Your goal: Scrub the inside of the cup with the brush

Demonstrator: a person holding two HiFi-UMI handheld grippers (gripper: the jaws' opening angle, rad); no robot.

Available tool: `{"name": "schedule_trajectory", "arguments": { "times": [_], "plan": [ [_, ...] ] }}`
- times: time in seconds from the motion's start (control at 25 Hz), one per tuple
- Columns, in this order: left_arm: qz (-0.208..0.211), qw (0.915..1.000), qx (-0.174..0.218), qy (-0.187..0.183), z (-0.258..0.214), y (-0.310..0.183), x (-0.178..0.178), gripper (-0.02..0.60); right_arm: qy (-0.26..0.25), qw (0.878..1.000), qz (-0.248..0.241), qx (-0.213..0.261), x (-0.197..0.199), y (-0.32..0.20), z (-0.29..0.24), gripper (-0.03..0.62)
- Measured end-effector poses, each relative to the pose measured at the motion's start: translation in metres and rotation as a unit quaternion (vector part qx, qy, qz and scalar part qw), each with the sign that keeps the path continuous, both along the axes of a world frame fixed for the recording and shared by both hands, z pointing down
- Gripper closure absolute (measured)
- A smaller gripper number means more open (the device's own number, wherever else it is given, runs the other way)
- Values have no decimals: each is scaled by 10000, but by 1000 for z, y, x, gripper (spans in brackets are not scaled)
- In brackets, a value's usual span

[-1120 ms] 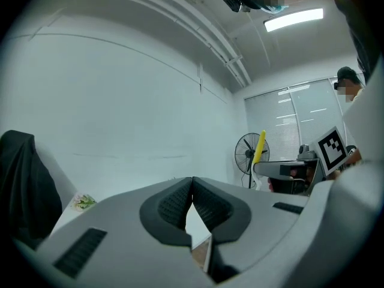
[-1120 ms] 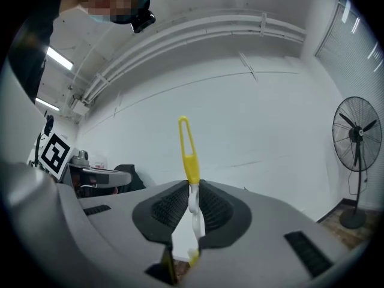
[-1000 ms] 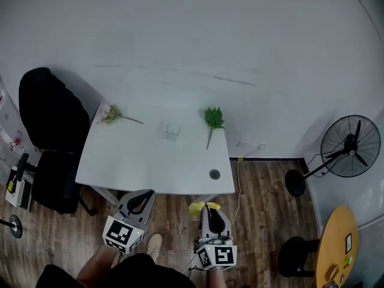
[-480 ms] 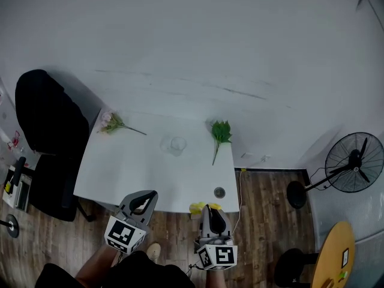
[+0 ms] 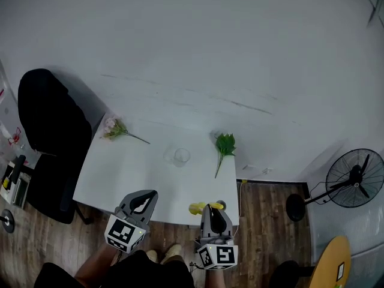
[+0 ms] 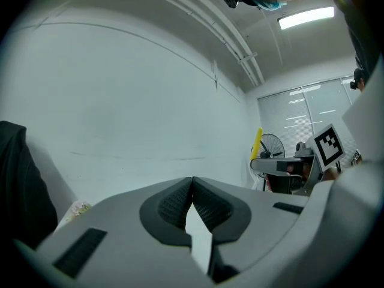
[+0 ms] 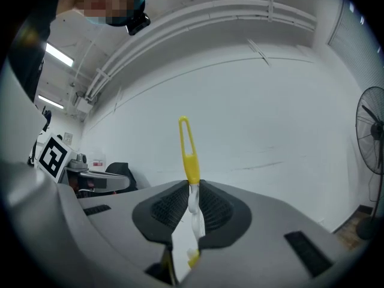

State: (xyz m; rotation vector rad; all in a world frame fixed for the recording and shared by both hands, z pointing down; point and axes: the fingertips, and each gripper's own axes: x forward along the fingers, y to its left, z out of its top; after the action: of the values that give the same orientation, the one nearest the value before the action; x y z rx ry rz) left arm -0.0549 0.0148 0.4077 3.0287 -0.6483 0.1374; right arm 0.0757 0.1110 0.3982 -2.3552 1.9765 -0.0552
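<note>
Well apart from the clear cup [image 5: 181,156], the right gripper [image 7: 192,191] jaws clamp a yellow loop-ended brush [image 7: 190,155]; the left gripper [image 6: 192,185] jaws meet empty

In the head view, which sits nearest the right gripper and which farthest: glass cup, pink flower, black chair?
1. Glass cup, middle of the table, ahead of the right gripper and its brush.
2. Pink flower, table's far left corner.
3. Black chair, left of the table.

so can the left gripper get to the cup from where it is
Probably yes. Only bare table lies between the left gripper and the cup, and the pink flower and the green sprig lie off to the sides. Its jaws are shut and empty, so they must open first.
</note>
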Motion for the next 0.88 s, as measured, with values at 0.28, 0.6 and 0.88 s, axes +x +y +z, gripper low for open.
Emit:
{"name": "schedule_trajectory", "arguments": {
  "times": [0.28,0.6,0.88],
  "plan": [
    [-193,9998,-12,14,1,-25,22,557,53,9998,-182,60,29,-32,-4,525],
    [-589,9982,-89,-63,8,-73,65,557,40,9975,-705,99,75,-102,-6,526],
    [-1018,9945,-195,-157,17,-117,89,557,-55,9926,-1214,61,101,-163,-1,526]
  ]
}}
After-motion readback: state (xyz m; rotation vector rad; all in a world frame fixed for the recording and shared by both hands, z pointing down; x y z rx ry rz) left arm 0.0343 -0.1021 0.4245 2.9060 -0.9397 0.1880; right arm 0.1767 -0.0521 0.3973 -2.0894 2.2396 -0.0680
